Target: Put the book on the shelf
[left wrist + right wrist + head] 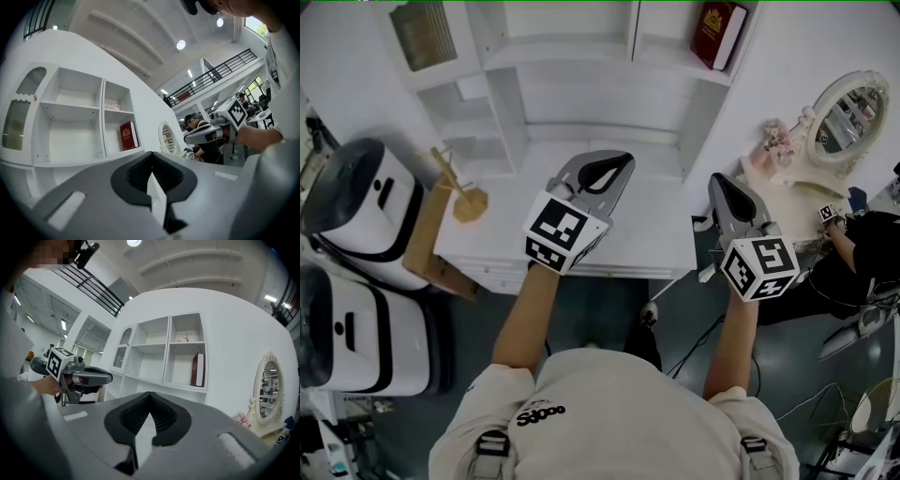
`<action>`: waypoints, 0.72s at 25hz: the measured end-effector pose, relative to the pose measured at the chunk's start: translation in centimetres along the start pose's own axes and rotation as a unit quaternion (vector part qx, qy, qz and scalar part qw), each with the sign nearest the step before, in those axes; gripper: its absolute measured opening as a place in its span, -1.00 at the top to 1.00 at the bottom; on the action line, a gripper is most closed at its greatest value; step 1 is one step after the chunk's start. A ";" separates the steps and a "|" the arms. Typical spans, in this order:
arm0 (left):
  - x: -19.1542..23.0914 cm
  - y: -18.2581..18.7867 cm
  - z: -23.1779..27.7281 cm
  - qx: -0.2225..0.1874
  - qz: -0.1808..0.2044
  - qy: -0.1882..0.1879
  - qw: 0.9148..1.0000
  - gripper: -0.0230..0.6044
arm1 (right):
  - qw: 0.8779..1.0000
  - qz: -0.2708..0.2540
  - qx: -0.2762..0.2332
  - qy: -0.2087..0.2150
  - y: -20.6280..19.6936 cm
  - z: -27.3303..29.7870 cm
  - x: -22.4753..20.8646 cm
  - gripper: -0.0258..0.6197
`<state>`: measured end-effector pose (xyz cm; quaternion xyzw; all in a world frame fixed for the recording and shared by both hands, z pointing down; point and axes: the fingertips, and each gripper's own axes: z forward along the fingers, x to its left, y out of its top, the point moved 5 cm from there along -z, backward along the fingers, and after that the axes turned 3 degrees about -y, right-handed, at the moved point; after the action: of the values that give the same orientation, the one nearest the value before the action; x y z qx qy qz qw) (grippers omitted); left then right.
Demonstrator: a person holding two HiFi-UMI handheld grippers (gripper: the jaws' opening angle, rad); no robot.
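While facing the white shelf (581,66), finds two white-and-black machines (356,216) well off to the shelf's left, then a wooden stand (455,192) near its lower left corner. Next, before the shelf's middle and over the desk (656,234) at its foot, hangs the left tool (617,167), jaws pressed together with nothing between them. Off the shelf's lower right corner hovers the right tool (722,183), likewise closed tight and empty. Up in the shelf's right-hand column stands the red book (719,34), near upright by the compartment's right wall, well apart from both tools. Furthest right of the shelf, pink flowers (778,141) beside an oval mirror (848,117).
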<state>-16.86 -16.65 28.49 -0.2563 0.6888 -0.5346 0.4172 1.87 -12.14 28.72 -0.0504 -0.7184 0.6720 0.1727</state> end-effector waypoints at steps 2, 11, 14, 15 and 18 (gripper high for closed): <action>-0.1 0.0 -0.2 0.000 0.001 0.004 1.000 0.87 | 1.000 0.001 0.002 0.001 -0.2 -0.1 0.1 0.92; -0.3 -0.1 -0.4 -0.002 -0.004 0.004 1.000 0.87 | 1.000 -0.002 0.001 0.009 -0.1 -0.3 0.5 0.92; -0.4 -0.2 -0.4 -0.001 -0.007 0.003 1.000 0.87 | 1.000 -0.004 0.004 0.011 -0.2 -0.3 0.6 0.92; -0.5 -0.3 -0.4 -0.001 -0.008 0.003 1.000 0.87 | 1.000 -0.004 0.005 0.012 -0.2 -0.3 0.6 0.92; -0.4 -0.5 -0.5 0.001 -0.012 0.003 1.000 0.87 | 1.000 -0.003 0.006 0.014 -0.3 -0.2 0.6 0.92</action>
<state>-17.06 -16.23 29.18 -0.2622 0.6862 -0.5412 0.4092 1.44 -11.81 29.12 -0.0565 -0.7117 0.6753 0.1851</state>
